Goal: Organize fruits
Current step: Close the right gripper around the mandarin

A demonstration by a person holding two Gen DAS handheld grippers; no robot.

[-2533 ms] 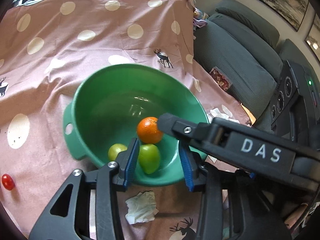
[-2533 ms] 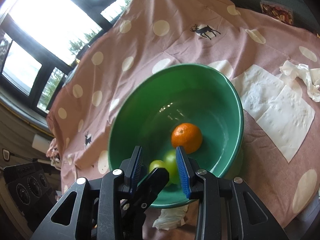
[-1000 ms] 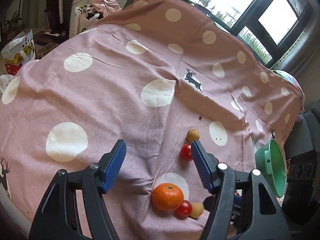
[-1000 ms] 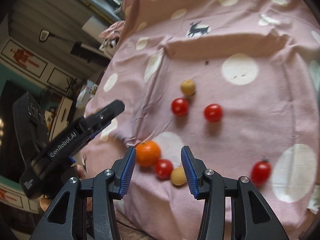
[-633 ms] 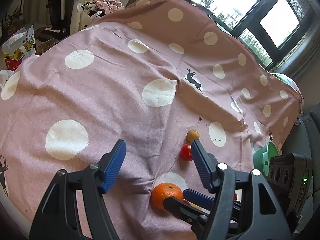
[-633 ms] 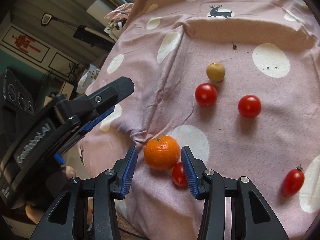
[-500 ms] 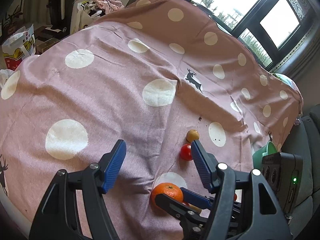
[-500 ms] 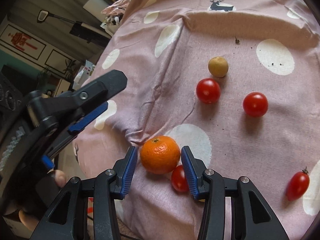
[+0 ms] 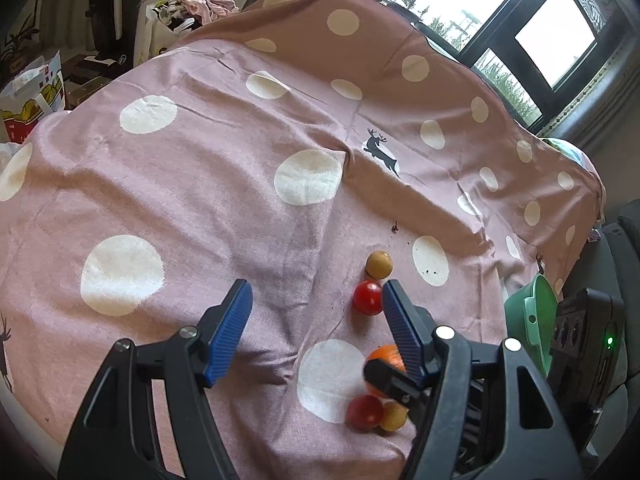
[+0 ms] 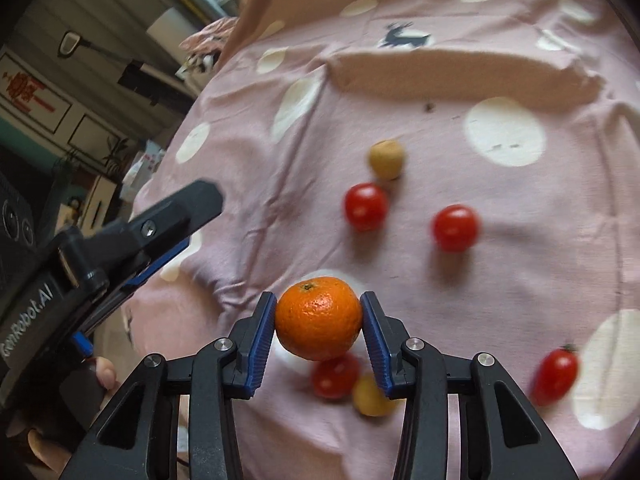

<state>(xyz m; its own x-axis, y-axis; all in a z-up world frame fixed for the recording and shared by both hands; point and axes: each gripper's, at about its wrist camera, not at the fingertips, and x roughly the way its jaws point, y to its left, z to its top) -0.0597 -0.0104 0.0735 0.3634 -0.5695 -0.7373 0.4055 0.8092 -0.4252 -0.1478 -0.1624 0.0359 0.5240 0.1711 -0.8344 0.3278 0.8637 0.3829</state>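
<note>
Pink cloth (image 9: 224, 184) with cream dots and small deer prints covers the whole work surface, with dark-framed windows behind it and a grey sofa off to one side. On it, the right gripper (image 10: 319, 330) tilts steeply down over an orange (image 10: 319, 318), its blue pads touching both sides of the fruit while the jaws are closing on it. Just below the orange, partly hidden by it, lie a red cherry tomato (image 10: 335, 376) and a small yellow fruit (image 10: 370, 398) touching each other. Farther out on the cloth sit another small tan fruit (image 10: 386, 159), two round red tomatoes (image 10: 365, 206) (image 10: 456, 227) and an oblong tomato (image 10: 555, 376) well apart toward the edge. The left gripper (image 9: 316, 334) hangs slanted downward above bare cloth just beside the orange, its fingers spread wide with nothing between them; a hand (image 10: 102, 372) grips its handle. At the cloth's edge a green bowl (image 9: 534, 320) shows only its rim.
</note>
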